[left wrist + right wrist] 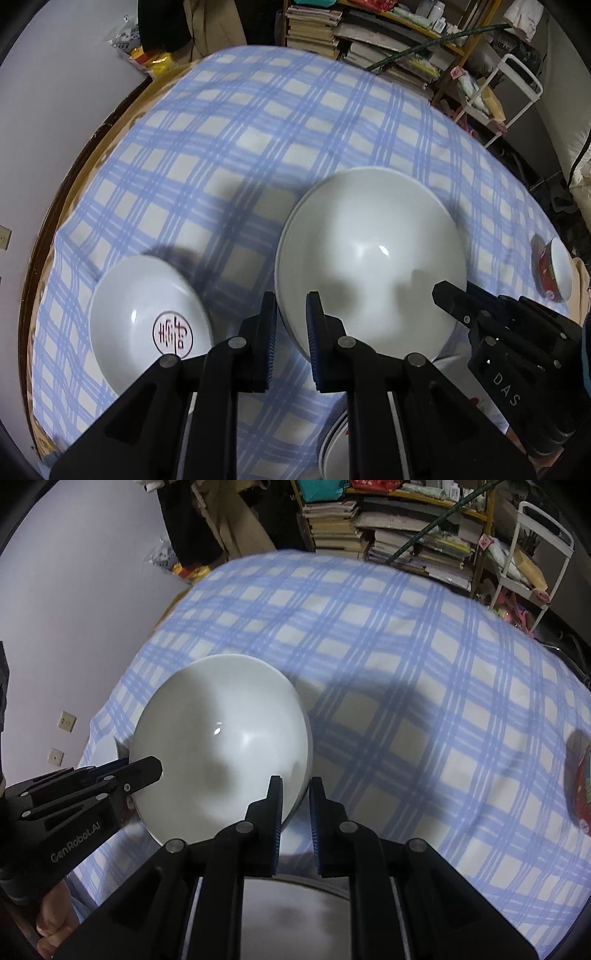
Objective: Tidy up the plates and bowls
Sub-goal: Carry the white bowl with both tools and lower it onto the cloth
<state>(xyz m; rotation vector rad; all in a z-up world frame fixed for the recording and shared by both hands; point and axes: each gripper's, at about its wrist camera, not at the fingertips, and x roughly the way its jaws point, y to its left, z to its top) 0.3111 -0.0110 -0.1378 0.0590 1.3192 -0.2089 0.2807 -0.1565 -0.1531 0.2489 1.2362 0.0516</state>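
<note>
We see a large plain white ceramic bowl (369, 258) held above the blue-and-white checked tablecloth (229, 147), with a gripper on each side of it. In the left wrist view, the left gripper (291, 332) has its black, blue-padded fingers (316, 332) narrowed onto the bowl's near-left rim, which passes between the pads. The right gripper (448, 295) reaches in from the right edge, its fingertips at the opposite rim.

In the right wrist view, the same bowl (221, 746) sits left of centre; the right gripper (295, 812) has its fingers (275, 812) closed to a narrow gap on the bowl's lower-right rim. The left gripper (147, 771) enters from the left and pinches the far rim.

A smaller white shallow dish with a red circular seal mark (147, 317) lies on the cloth, left of the bowl and apart from it. A red-patterned bowl (552, 269) stands near the cloth's right edge. Stacked white plates (332, 443) show partly below the left gripper. Behind the table, a cluttered bookshelf (369, 37) and white wire rack (517, 92).
</note>
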